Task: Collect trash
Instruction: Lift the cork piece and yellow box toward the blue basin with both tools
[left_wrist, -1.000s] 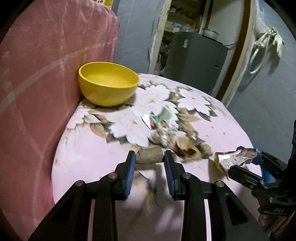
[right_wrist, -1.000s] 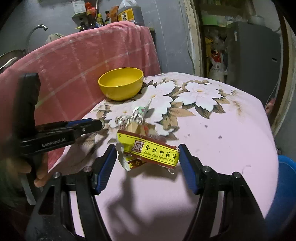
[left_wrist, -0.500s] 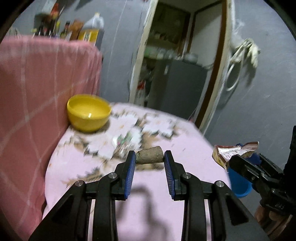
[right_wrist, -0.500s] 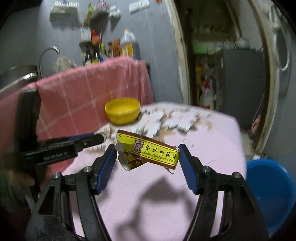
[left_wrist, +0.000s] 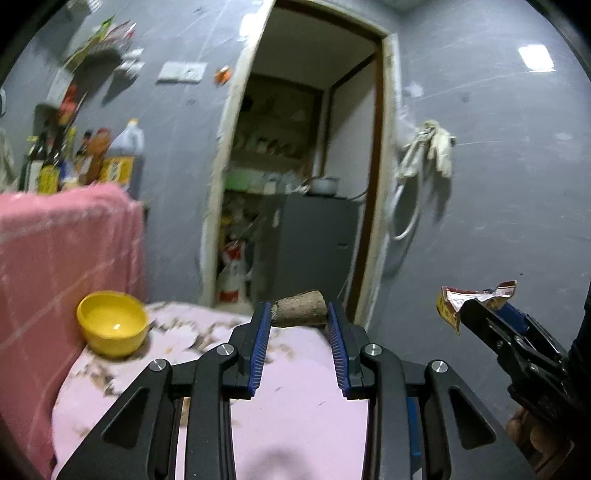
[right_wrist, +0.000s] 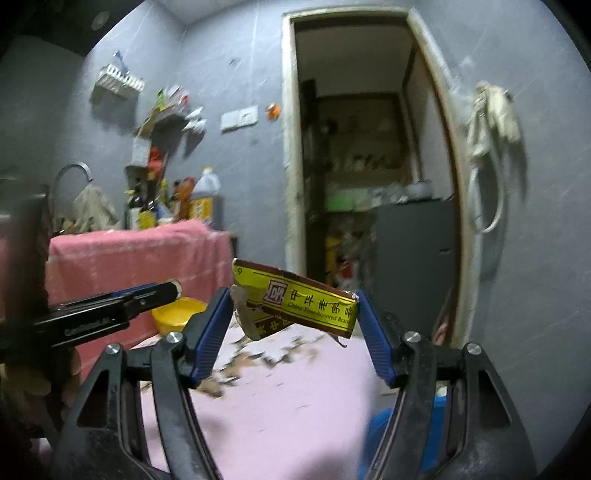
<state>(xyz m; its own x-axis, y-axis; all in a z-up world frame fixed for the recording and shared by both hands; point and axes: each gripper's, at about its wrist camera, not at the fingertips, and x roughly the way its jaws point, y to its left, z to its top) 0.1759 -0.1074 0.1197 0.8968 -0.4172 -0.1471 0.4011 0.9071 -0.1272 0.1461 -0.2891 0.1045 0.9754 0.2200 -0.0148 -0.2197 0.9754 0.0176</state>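
torn yellow-and-red box (right_wrist: 295, 302) reads "dm" and "china time-honored brand", plus a "9".

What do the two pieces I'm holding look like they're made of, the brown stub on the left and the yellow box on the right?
Brown stub in the left gripper: rough, matte and fibrous, perhaps cork, wood or a dried cob; blur leaves it open. Yellow box in the right gripper: printed cardboard, slightly glossy, with torn pale edges and crushed panels.

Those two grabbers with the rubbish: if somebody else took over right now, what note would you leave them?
Left gripper: shut on a brown stub, held above the table.
Right gripper: shut on a torn yellow-and-red carton, also in the air.
Done: both pieces picked up.
Left: drop them in a bin; a blue tub shows low beside the table. The yellow bowl stays on the table.
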